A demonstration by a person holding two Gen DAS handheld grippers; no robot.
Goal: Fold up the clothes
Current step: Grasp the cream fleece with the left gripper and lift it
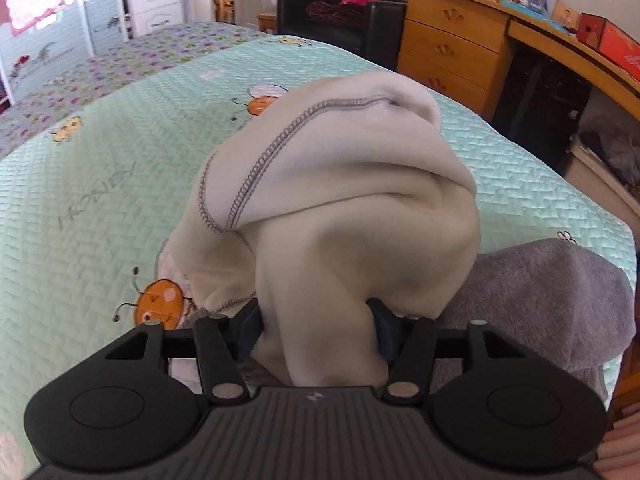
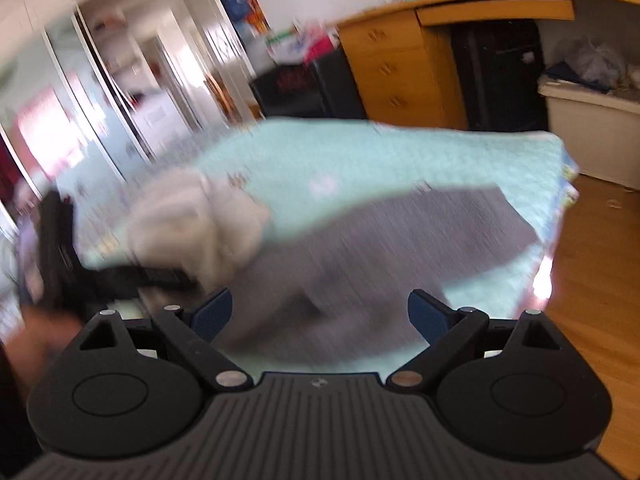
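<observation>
A grey garment (image 1: 540, 292) with a cream fleece lining (image 1: 340, 200) lies on the green quilted bed (image 1: 100, 168). My left gripper (image 1: 318, 324) is shut on a bunched fold of the cream lining and holds it up above the bed; the blue pads are mostly covered by cloth. In the blurred right wrist view the grey garment (image 2: 400, 248) spreads across the bed (image 2: 440, 160), and the raised cream bunch (image 2: 200, 220) sits at its left with the left gripper (image 2: 160, 276) under it. My right gripper (image 2: 320, 312) is open and empty above the grey cloth.
A wooden desk with drawers (image 1: 452, 52) stands past the bed's far right side, with a black armchair (image 1: 332, 24) beside it. A white bin (image 2: 592, 128) stands on the wooden floor (image 2: 600, 280) at the right. Wardrobes (image 1: 48, 32) line the left wall.
</observation>
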